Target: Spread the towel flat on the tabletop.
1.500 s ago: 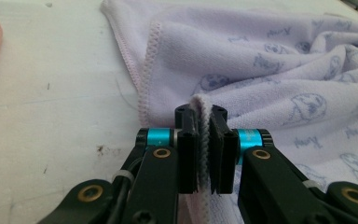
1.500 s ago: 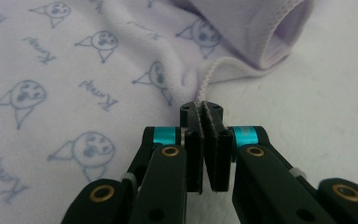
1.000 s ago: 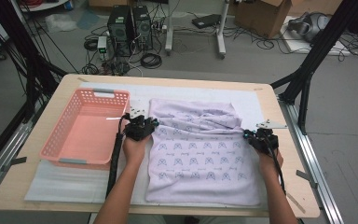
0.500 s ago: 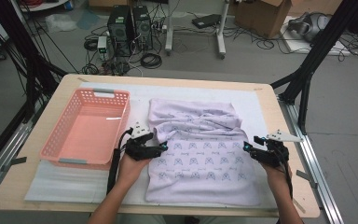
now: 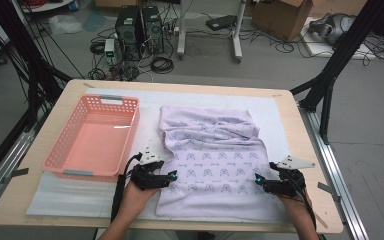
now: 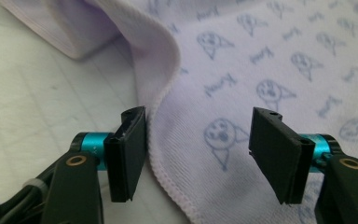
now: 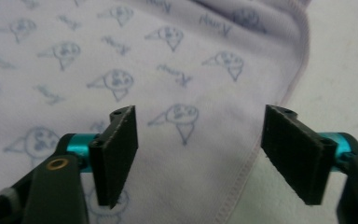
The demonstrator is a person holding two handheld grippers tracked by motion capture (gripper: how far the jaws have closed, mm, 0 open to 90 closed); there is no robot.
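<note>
A lilac cloth (image 5: 215,155) printed with small blue figures lies spread on the white mat, its far part folded over and rumpled. My left gripper (image 5: 171,176) is at the cloth's near left edge. In the left gripper view the left gripper (image 6: 198,154) is open, its jaws astride the stitched hem (image 6: 165,172) after closing a little, and neither pad presses the cloth (image 6: 242,70). My right gripper (image 5: 258,181) is at the near right edge. The right gripper (image 7: 200,154) has just opened wide over the cloth (image 7: 121,56) and its hem (image 7: 242,182), gripping nothing.
An empty pink plastic basket (image 5: 92,140) stands on the left of the white mat (image 5: 280,125), close beside the cloth. The wooden table's (image 5: 307,150) near edge is just behind both hands. Black frame posts flank the table; cables and computer cases sit on the floor beyond.
Both hands have drawn back along the cloth's side edges toward the table's near edge. The cloth lies as it did, with its far part folded.
</note>
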